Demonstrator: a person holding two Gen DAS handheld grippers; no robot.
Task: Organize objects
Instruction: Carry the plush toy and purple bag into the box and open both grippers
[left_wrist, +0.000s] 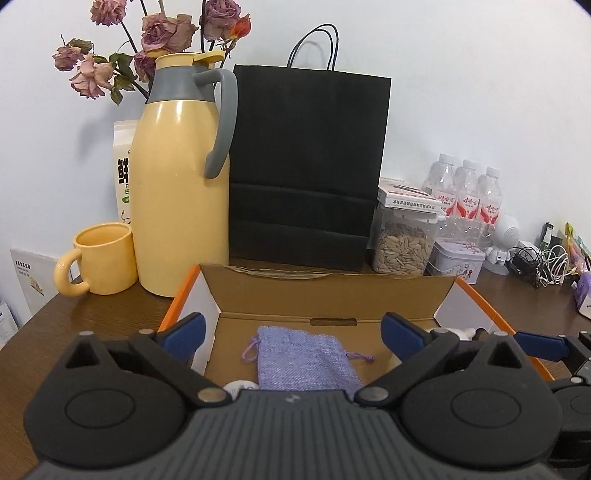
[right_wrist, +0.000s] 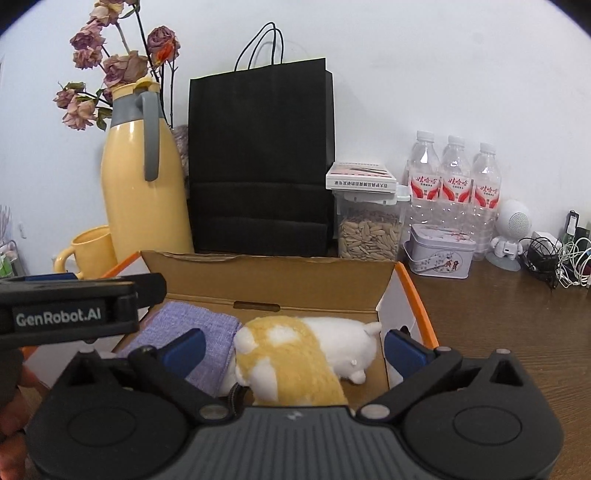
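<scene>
plush toy lying in cardboard box, head toward right wall

A lilac woven pouch and an orange-white plush toy lie side by side inside the open cardboard box.

Left gripper points forward and slightly downward, jaws spread wide, nothing between its blue pads; right gripper sits alongside, likewise wide apart, gripping nothing.
</scene>
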